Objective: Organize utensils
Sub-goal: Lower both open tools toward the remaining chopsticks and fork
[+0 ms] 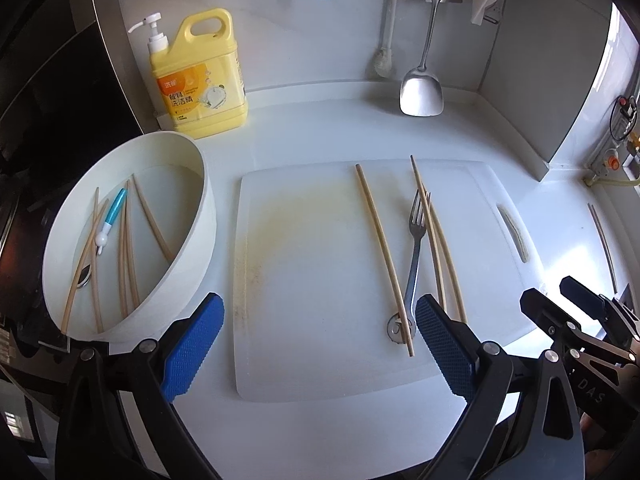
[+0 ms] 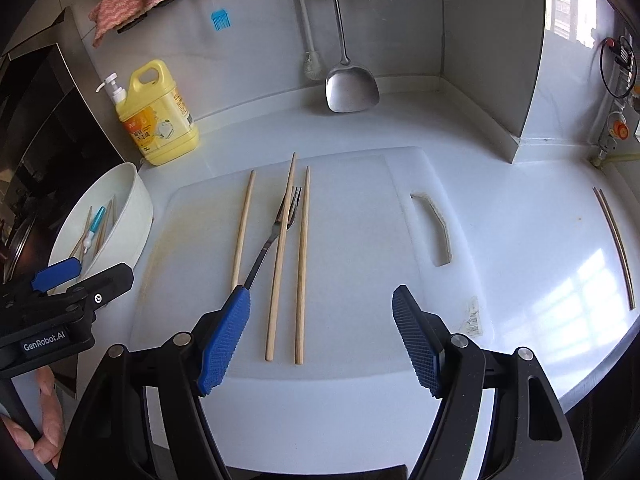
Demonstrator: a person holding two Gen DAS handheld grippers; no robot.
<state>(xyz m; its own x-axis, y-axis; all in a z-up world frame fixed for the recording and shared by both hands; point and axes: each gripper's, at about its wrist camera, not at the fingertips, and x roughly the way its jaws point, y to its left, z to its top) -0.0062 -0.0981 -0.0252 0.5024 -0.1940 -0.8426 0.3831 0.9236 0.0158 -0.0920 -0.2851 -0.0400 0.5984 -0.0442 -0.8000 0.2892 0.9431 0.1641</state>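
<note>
Both grippers, left (image 1: 316, 344) and right (image 2: 322, 336), gape empty low in frame, ready to pick. Chopsticks (image 2: 301, 264) and fork (image 2: 276, 232) lie mid-frame on my board (image 2: 360, 240); bowl (image 1: 192, 240) waits left.

White counter (image 2: 520, 208), cutting board (image 2: 352, 240), white basin (image 1: 200, 208), yellow detergent jug (image 1: 200, 76), chopstick pair (image 2: 614, 248) at right

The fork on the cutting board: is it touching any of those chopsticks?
Touching. In the right wrist view, one chopstick lies across the fork just below its tines; the left wrist view shows another chopstick crossing the fork's handle end.
</note>
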